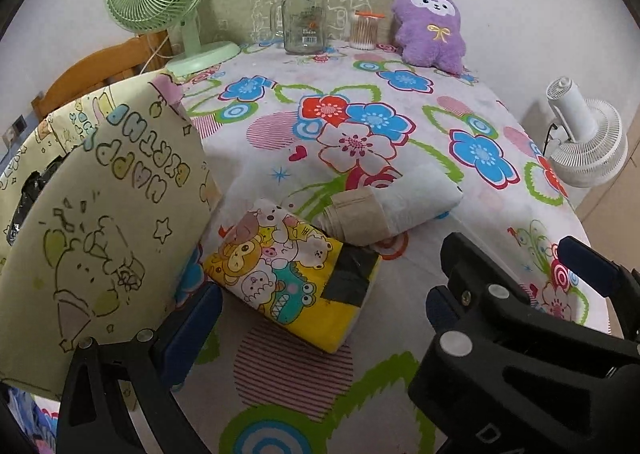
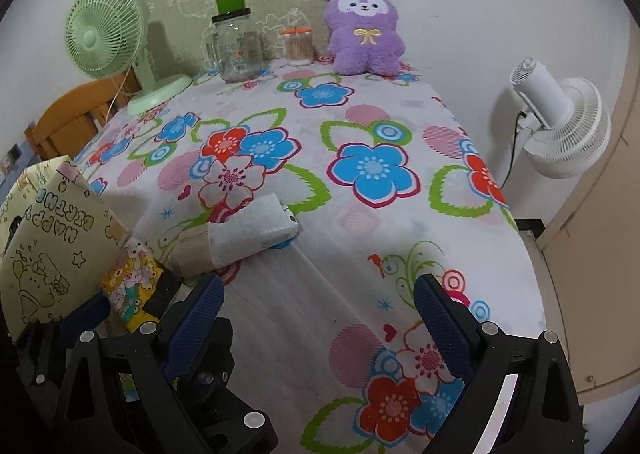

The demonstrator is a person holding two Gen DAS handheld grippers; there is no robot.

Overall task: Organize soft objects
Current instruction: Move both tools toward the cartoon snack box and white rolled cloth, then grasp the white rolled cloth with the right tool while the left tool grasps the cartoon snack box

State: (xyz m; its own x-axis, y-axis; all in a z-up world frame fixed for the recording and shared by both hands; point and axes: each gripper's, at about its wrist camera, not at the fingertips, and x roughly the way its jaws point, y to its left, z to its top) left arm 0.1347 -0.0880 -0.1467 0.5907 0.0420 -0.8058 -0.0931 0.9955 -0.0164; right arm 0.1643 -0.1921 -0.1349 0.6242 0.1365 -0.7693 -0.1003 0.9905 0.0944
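Upside-down "HAPPY BIRTHDAY" on gift bag [image 1: 100, 213]

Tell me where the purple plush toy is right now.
The purple plush toy sits upright at the table's far edge against the wall, just right of the cotton swab jar, in both wrist views.

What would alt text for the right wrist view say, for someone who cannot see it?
An open right gripper hovers over a table with a flowered tablecloth; a white rolled pack and a yellow cartoon tissue pack lie at left beside a cream gift bag. At the far edge stand a purple plush toy, a glass jar and a green fan.
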